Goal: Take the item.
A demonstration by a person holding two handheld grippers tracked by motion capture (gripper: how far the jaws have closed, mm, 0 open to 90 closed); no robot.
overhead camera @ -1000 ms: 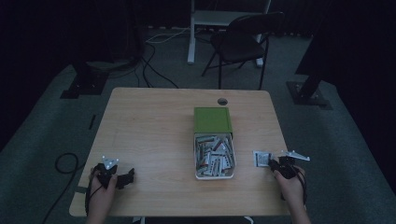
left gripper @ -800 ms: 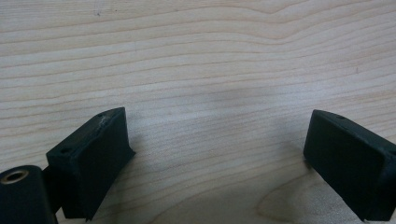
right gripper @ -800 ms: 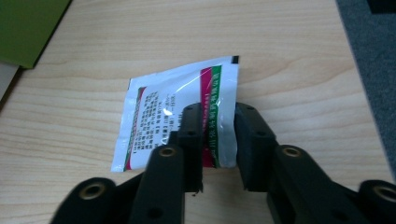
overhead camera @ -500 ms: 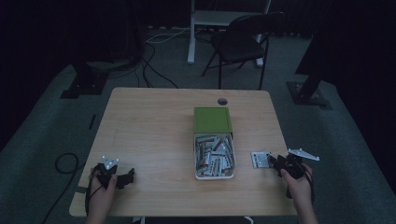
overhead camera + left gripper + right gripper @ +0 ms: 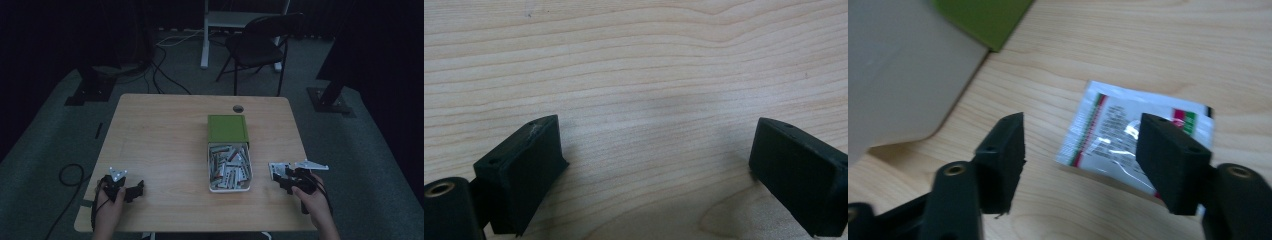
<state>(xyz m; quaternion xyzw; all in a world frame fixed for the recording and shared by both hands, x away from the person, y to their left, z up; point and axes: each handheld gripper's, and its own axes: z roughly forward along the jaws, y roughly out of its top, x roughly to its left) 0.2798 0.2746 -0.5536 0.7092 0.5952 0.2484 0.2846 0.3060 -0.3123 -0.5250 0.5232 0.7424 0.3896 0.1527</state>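
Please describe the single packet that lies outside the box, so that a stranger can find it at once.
On the wooden table, find the white box with a green lid. To its right, before the open right claw, one flat white packet lies alone; the other packets are heaped inside the box.

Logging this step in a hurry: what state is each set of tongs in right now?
Left tongs: open, nothing between them.
Right tongs: open, just been opening, packet lies flat on the table, not gripped.

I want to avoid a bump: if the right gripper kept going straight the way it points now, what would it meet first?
Probably the sachet lying flat on the table just ahead of the right gripper, whose jaws have just been opening. Beyond it stands the white box; depth is hard to judge.
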